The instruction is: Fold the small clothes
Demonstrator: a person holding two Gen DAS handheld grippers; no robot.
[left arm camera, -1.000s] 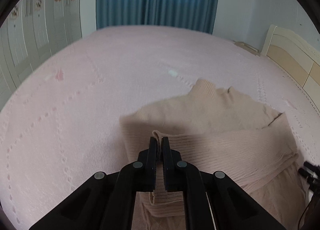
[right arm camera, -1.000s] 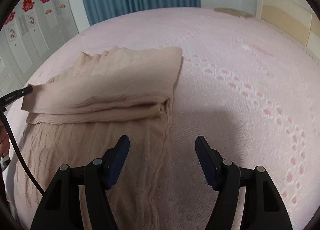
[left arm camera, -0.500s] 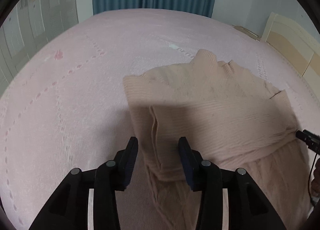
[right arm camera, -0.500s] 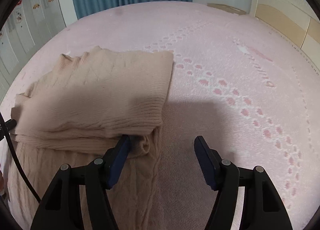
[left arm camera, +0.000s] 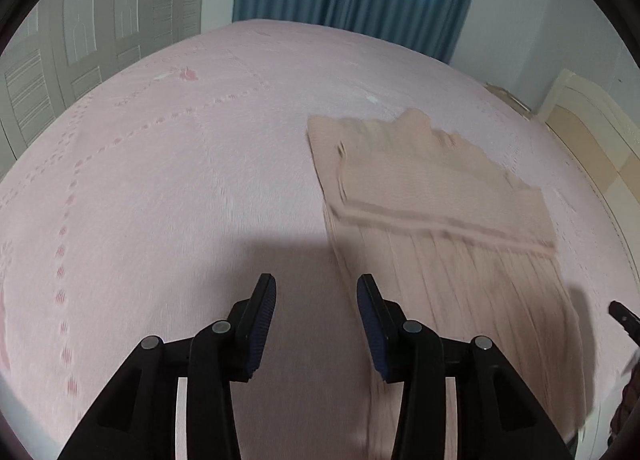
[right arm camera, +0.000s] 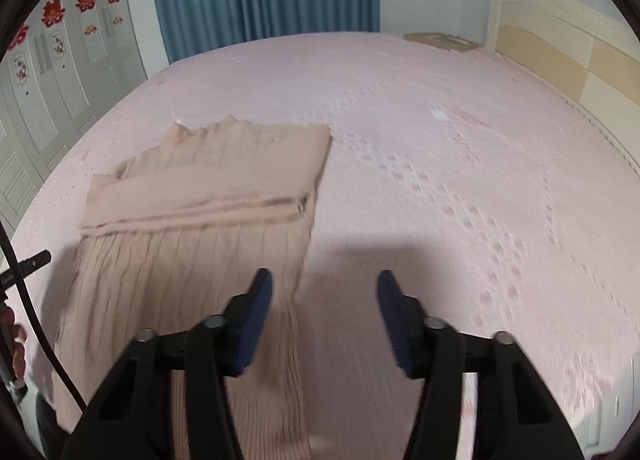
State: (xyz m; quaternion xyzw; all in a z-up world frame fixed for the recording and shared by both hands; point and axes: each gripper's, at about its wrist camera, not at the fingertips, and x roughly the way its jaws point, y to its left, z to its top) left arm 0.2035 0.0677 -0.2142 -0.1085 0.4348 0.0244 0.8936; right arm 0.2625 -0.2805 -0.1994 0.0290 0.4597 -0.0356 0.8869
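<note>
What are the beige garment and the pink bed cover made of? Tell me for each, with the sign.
Beige garment: seems a soft knit, wool or acrylic; ribbed lines run down its lower half, matte surface.
Pink bed cover: looks like a fine woven or knitted textile, matte, with small patterned motifs in rows. The fibre can't be told.

Motion blur smears the beige sweater (left arm camera: 460, 260) toward the bed's (left arm camera: 160, 200) near edge, its hem cut off by both views' lower borders and partly hidden behind the right gripper (right arm camera: 322, 308).
</note>
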